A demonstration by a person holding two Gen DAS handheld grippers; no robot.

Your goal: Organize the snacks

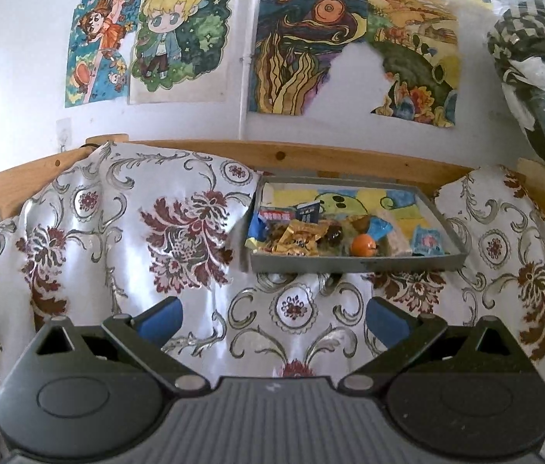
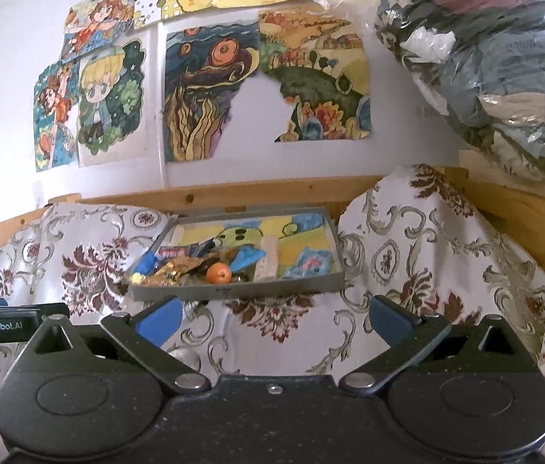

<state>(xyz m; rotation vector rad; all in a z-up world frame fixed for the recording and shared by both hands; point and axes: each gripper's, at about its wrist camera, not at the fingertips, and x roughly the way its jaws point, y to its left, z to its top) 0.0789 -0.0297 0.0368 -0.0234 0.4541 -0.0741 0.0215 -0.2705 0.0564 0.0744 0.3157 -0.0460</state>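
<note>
Grey tray (image 1: 353,265) held all visible snacks (image 2: 210,265) (loosely heaped, unsorted), while left tool (image 1: 274,319) and right tool (image 2: 274,319) hung released, empty.

A lived-in home room, likely a child's bedroom: hand-coloured cartoon drawings (image 1: 179,38) are taped across the white wall at 12 o'clock, a pale pine wooden rail (image 1: 311,156) carries a shiny floral-patterned cloth (image 1: 117,232), and a clear plastic bag of bundled clothes (image 2: 496,62) sits at 2 o'clock.
</note>
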